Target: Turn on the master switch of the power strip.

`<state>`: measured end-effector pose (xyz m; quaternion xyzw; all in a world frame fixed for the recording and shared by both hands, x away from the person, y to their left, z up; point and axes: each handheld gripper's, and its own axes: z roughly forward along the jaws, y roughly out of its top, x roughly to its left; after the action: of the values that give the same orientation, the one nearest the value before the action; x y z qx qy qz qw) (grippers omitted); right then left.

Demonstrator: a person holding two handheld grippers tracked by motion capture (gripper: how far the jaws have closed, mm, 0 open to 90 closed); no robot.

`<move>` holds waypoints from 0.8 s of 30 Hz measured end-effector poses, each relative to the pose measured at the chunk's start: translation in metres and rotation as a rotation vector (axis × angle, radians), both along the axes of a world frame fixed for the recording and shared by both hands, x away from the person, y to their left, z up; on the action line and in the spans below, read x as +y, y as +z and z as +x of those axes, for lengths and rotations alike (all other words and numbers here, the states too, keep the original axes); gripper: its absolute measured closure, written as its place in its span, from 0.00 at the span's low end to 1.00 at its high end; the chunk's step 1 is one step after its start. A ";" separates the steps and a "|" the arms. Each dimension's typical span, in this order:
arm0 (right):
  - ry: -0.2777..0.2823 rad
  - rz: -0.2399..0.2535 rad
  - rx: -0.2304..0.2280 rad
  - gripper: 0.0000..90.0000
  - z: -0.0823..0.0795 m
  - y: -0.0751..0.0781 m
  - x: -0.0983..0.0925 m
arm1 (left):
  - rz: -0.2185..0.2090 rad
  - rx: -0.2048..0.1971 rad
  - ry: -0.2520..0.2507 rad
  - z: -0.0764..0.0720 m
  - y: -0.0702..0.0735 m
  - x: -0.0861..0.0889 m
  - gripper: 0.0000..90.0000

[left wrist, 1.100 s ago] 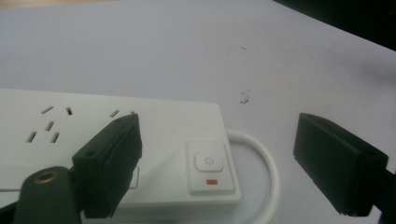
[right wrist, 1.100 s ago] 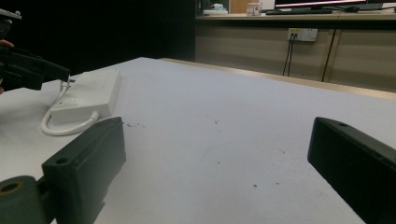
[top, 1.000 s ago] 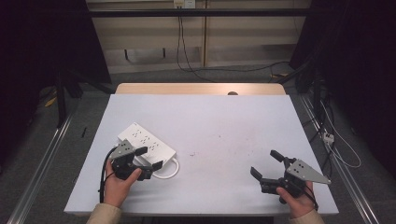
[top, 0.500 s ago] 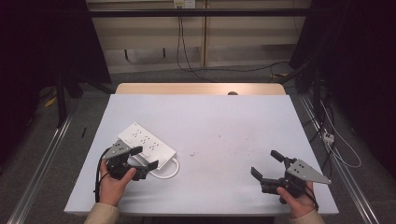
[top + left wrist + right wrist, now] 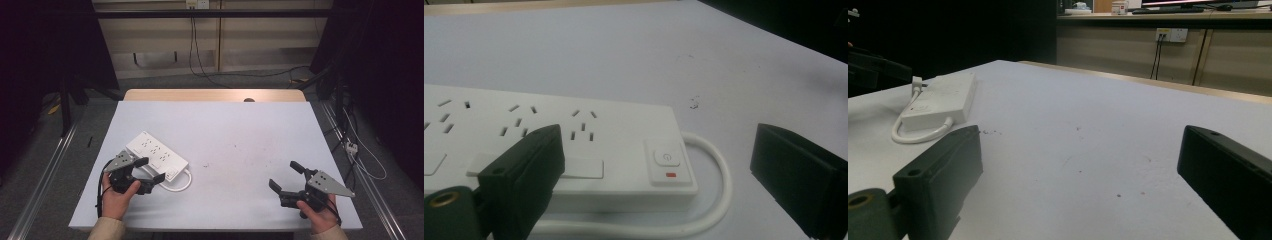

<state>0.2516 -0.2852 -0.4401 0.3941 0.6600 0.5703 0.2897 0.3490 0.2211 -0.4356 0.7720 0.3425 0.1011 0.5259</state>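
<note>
A: Where is the white plastic power strip [image 5: 157,156] with its looped white cord [image 5: 181,184]?

B: At about eight o'clock on the pale grey counter [image 5: 240,135]. The left gripper [image 5: 149,170] hangs at its switch end, jaws wide apart, holding nothing.

A: And the right gripper [image 5: 283,175]?

B: At four o'clock, well apart from the strip, jaws spread, empty.

left gripper [image 5: 148,170]: black body, two blocky matte black jaws, grey three-cornered plate on top
right gripper [image 5: 284,176]: same black build, grey three-cornered plate with small dark holes
jaws close up: flat squared pads, a small round hole near the edge, a brass-coloured ring at the base
cable: thin, black, looping beside the left hand [image 5: 116,198]
right hand [image 5: 320,219]: bare, wrapped round a black handle
sleeves: light beige cuffs on both forearms
</note>
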 end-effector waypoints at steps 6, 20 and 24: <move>-0.001 0.000 0.003 0.05 0.000 0.000 0.000 | 0.004 -0.010 0.001 -0.001 0.001 0.007 0.07; -0.001 -0.001 0.007 0.05 0.001 -0.001 0.000 | 0.004 -0.013 -0.003 -0.003 0.002 0.015 0.07; 0.000 -0.004 0.006 0.05 0.001 -0.001 0.000 | 0.006 -0.015 0.003 -0.004 0.002 0.019 0.07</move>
<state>0.2523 -0.2852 -0.4412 0.3950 0.6620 0.5680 0.2885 0.3452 0.2400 -0.4335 0.7724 0.3394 0.1088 0.5258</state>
